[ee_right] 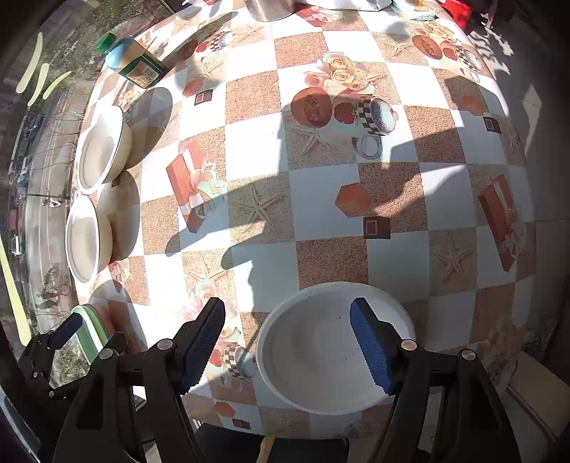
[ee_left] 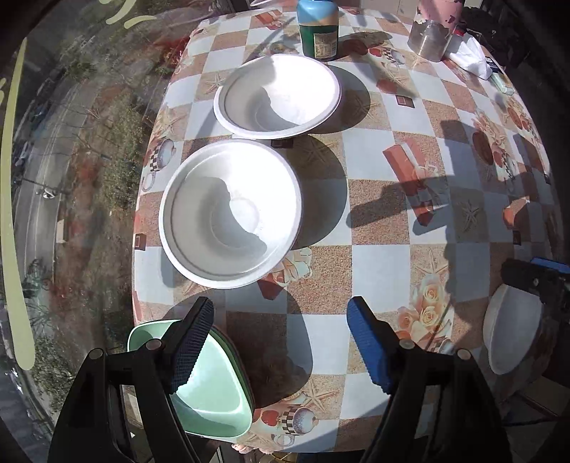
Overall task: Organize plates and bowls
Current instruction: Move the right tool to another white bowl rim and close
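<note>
Two tools are held above a sunlit counter (ee_right: pixel 320 199) with their jaws spread and nothing pinched. The left tool (ee_left: pixel 281 342) hangs over a bare patch of cloth, with green dishes (ee_left: pixel 210 391) just under its left pad, two white bowls (ee_left: pixel 231 213) ahead of it and a white plate (ee_left: pixel 513 334) far off to its right. The right tool (ee_right: pixel 288 342) stands over that plate (ee_right: pixel 320 356), whose far rim lies between the pads with no pad seen touching it. A slip is judged the main risk: the plate sits near the counter's front edge below the right tool, and a glancing pad could push it off rather than lift it. The green dishes, likewise close to the counter's edge by the left tool, could be nudged over by a careless descent. Hard glare and deep shadows may hide the rims. The bowls appear thin, matte and light, round with a rolled lip, and might skid or tip under a one-sided pinch. The green dishes look like smooth, glossy plastic, squarish with rounded corners, seemingly nested. The cloth is a slick printed check of roses, starfish and cups. A green bottle (ee_left: pixel 318 30) stands beyond the bowls, well ahead of the left tool.
</note>
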The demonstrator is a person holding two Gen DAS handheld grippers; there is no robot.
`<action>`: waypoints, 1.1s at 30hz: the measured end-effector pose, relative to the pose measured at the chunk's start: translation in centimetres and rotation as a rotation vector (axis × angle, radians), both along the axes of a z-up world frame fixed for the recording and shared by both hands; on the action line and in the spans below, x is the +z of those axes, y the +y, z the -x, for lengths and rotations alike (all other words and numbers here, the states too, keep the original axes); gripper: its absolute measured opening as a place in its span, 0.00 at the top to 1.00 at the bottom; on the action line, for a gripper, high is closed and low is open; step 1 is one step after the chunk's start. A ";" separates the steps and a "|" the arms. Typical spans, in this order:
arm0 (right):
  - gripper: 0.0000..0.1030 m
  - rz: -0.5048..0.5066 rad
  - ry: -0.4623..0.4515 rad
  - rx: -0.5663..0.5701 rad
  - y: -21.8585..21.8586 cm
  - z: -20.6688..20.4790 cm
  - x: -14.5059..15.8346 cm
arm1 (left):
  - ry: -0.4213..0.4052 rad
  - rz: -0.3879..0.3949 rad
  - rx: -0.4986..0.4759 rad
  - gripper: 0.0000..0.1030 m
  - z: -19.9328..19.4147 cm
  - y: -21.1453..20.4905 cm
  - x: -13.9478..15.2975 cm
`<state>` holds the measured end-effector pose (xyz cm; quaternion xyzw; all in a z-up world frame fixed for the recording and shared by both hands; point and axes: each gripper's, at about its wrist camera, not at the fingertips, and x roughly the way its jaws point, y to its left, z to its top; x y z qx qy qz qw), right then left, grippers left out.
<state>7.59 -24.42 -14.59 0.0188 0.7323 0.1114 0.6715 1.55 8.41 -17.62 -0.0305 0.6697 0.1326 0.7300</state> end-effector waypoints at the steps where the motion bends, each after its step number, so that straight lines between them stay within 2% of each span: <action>1: 0.28 -0.005 0.002 0.021 1.3 0.1 -0.1 | -0.004 -0.004 0.033 0.22 -0.4 1.4 -0.1; 6: 0.28 -0.018 0.012 0.114 7.8 0.2 -0.9 | 0.003 -0.032 0.138 0.22 -1.7 6.4 -1.0; 14: 0.28 -0.025 0.053 0.191 15.6 -0.8 -3.6 | 0.027 -0.049 0.223 0.22 -3.3 11.5 -3.2; 24: 0.28 -0.030 0.053 0.213 21.2 -2.8 -5.5 | 0.056 -0.008 0.291 0.22 -4.7 14.0 -6.1; 31: 0.28 -0.021 0.096 0.209 23.1 -2.5 -7.7 | 0.084 0.012 0.304 0.22 -5.0 14.4 -7.2; 32: 0.30 -0.021 0.103 0.209 23.3 -2.4 -7.8 | 0.087 0.022 0.306 0.23 -4.9 14.5 -7.3; 33: 0.34 -0.024 0.109 0.210 23.4 -2.3 -8.0 | 0.087 0.037 0.308 0.29 -4.9 14.4 -7.4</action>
